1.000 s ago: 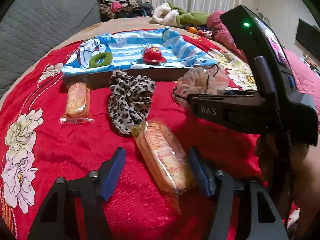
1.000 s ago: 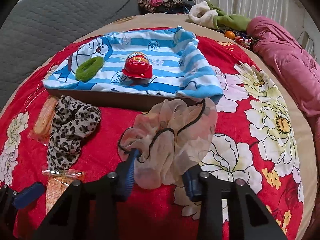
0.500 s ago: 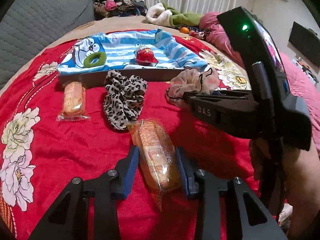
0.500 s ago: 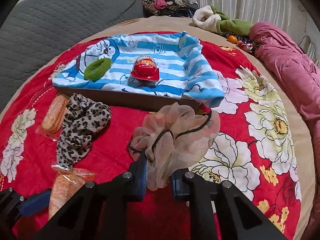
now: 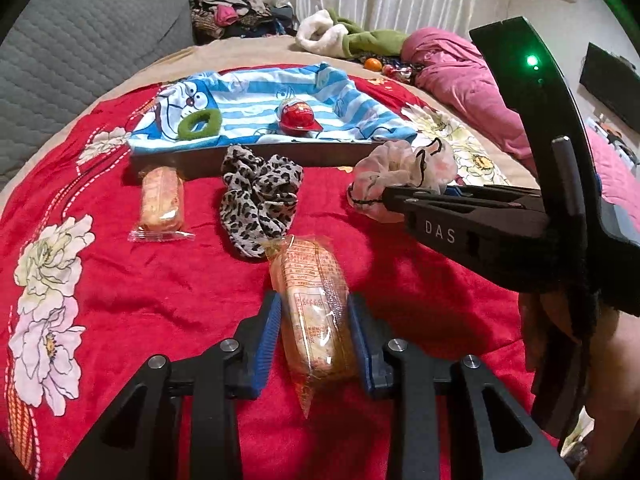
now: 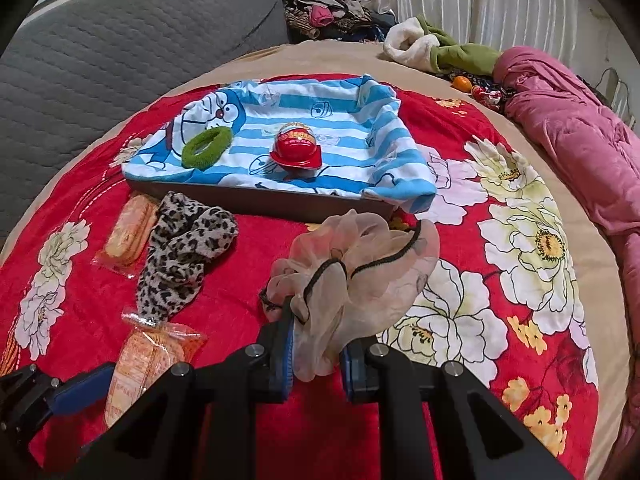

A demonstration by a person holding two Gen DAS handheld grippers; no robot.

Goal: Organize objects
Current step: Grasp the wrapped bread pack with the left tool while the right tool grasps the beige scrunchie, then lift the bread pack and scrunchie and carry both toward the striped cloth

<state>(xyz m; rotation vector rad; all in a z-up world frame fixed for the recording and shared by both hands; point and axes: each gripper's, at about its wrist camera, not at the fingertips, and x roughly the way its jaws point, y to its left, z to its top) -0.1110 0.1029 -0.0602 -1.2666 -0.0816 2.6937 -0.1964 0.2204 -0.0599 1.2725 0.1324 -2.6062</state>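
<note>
Left gripper [image 5: 314, 332] sits low over the red floral bedspread [image 5: 120, 280], its two blue pads pressed against the sides of a wrapped snack [image 5: 314, 308], pinching it. The snack lies lengthwise between the fingers, its crimped far end touching the leopard scrunchie [image 5: 258, 204]; whether it is lifted off the cloth cannot be told. The gripper points toward the tray [image 5: 256, 160] at the far side of the bed.

Right gripper [image 6: 316, 356] is level with the left one and just to its right, reaching in from the person's bare forearm [image 5: 612, 380]. Its pads are nearly together, pinching the near edge of a sheer beige scrunchie [image 6: 360, 264] with a thin black hair tie [image 6: 384, 260] looped over it. In the left view the scrunchie bunches at the tip of the right gripper's black fingers, raised a little above the bedspread and near the tray's right corner.

The tray is lined with a blue-striped Doraemon cloth [image 6: 280, 120]. On it lie a green scrunchie [image 6: 206, 148] at the left and a red egg-shaped toy [image 6: 296, 148] near the middle, well apart. A second wrapped snack [image 5: 162, 200] lies on the bedspread just in front of the tray's left end, beside the leopard scrunchie. Pink bedding [image 6: 580, 140] is heaped along the right edge of the bed.
</note>
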